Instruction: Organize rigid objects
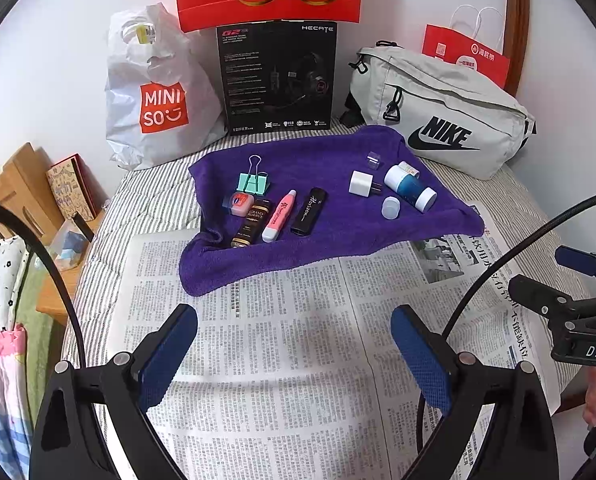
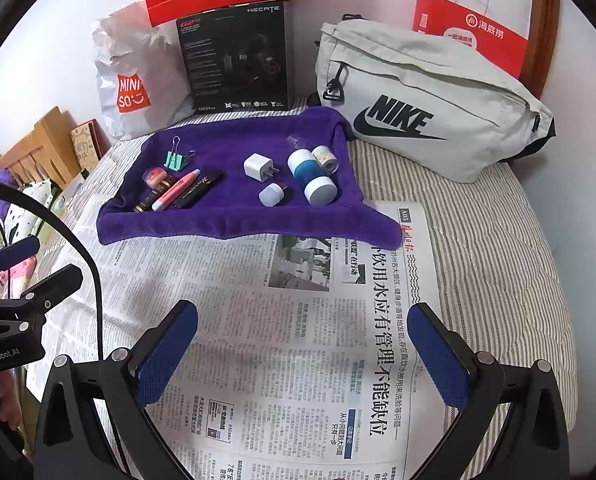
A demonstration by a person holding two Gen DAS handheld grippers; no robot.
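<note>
Both of your grippers are hovering over the newspaper (image 1: 282,360), jaws spread wide apart and gripping nothing: left gripper (image 1: 294,352), right gripper (image 2: 302,354). Beyond them the purple towel (image 1: 338,236) is carrying everything. On its left side, a green binder clip (image 1: 253,182), small red-capped jar (image 1: 238,203), Grand Reserve tube (image 1: 251,224), pink pen (image 1: 279,216) and black Horizon stick (image 1: 308,211) are lying side by side. Further right, the white charger plug (image 1: 361,183), blue-and-white bottle (image 1: 410,187) and small white cap (image 1: 391,208) are sitting near each other.

NIKE on grey bag (image 1: 438,120), MINISO on plastic bag (image 1: 154,96), HECATE — black box (image 1: 278,76)
</note>
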